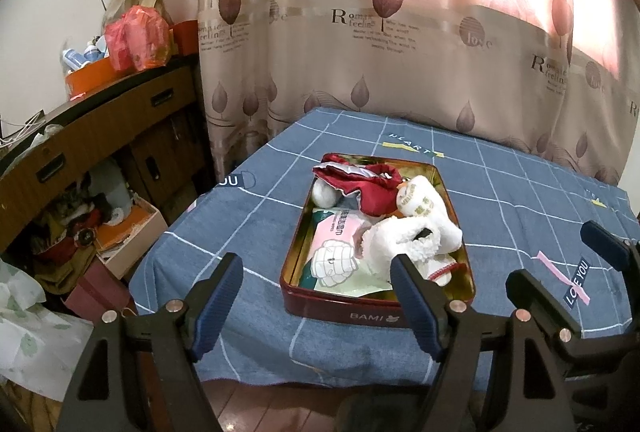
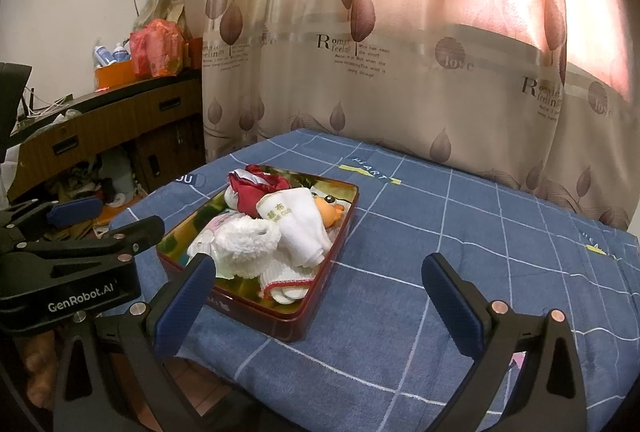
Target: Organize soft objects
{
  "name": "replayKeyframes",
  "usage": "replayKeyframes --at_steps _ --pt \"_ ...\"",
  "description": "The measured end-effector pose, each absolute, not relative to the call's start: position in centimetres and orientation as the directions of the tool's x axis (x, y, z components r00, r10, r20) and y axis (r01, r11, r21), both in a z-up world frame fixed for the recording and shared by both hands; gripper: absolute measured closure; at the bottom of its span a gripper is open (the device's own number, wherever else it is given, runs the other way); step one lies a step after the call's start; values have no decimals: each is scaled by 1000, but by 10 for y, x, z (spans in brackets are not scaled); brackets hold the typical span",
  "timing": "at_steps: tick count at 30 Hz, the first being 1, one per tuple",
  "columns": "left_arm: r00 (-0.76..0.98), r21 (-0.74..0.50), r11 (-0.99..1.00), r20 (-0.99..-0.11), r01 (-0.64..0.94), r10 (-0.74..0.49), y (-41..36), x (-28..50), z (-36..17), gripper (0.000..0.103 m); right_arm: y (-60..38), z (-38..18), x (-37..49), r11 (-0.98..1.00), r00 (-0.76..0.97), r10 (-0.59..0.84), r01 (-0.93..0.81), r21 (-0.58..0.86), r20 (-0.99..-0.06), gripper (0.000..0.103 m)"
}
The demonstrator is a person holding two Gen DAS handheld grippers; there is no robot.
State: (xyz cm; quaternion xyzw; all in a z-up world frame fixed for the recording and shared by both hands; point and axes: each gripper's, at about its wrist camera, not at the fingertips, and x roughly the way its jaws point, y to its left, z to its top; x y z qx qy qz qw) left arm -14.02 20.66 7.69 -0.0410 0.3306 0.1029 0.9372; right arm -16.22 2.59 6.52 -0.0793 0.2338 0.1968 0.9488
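Note:
A dark red metal tin [image 1: 340, 312] [image 2: 320, 296] sits on the blue checked tablecloth. It holds a red cloth [image 1: 368, 188] [image 2: 256, 188], a rolled white towel [image 1: 420, 200] [image 2: 304, 224], a fluffy white cloth [image 1: 396, 236] [image 2: 244, 240], a white sock with red trim [image 2: 284, 284] and a tissue pack [image 1: 336, 260]. My left gripper [image 1: 316, 296] is open and empty in front of the tin's near edge. My right gripper [image 2: 316, 296] is open and empty, near the tin's right corner; it also shows in the left wrist view [image 1: 568, 256]. The left gripper shows at the left of the right wrist view [image 2: 108, 212].
The table [image 1: 520, 200] [image 2: 480, 232] is backed by a leaf-print curtain [image 1: 360, 32]. A wooden desk [image 1: 100, 128] with cluttered shelves, boxes and a red bag [image 1: 136, 36] stands at left. Wooden floor lies below the near table edge.

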Motion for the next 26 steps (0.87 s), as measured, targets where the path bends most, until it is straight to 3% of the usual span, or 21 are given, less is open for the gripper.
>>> replayKeyframes --at_steps 19,26 --pt "771 5 978 -614 -208 167 203 -138 72 25 26 59 -168 907 804 343 -417 -50 -486 1" --pt "768 80 978 -607 -195 202 192 -138 74 25 20 62 -164 917 799 338 -399 -18 -497 1"
